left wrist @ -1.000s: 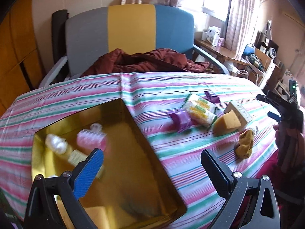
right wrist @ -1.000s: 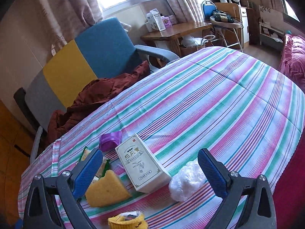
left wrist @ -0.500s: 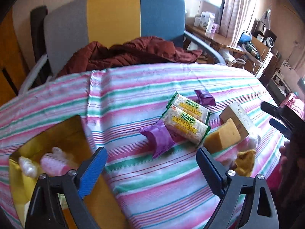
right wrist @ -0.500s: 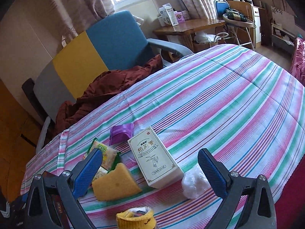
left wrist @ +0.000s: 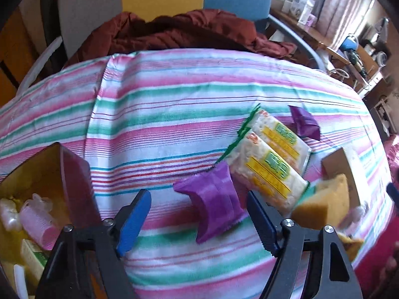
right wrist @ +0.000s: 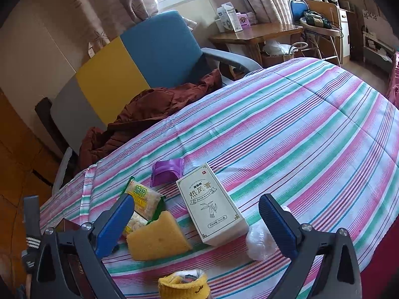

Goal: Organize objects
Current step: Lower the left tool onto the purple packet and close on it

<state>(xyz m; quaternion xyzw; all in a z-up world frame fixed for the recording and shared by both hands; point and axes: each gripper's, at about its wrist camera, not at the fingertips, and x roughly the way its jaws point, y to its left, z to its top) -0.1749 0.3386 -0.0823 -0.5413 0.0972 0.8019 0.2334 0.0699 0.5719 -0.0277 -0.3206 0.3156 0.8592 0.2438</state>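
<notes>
Left hand-held gripper (left wrist: pixel 198 220) is wide open w/ nothing in it, purple packet (left wrist: pixel 214 206) lying on the striped bed cover (left wrist: pixel 174 99) right btwn its fingers, long axis running fwd-ish, so left's nearer imo.

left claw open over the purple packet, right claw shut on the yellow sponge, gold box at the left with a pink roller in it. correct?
One error: the right claw is open and holds nothing; the right wrist view shows the yellow sponge lying on the striped cloth between its spread fingers. The rest stands: the left claw is open over the purple packet, and the gold box at the left holds a pink roller.
</notes>
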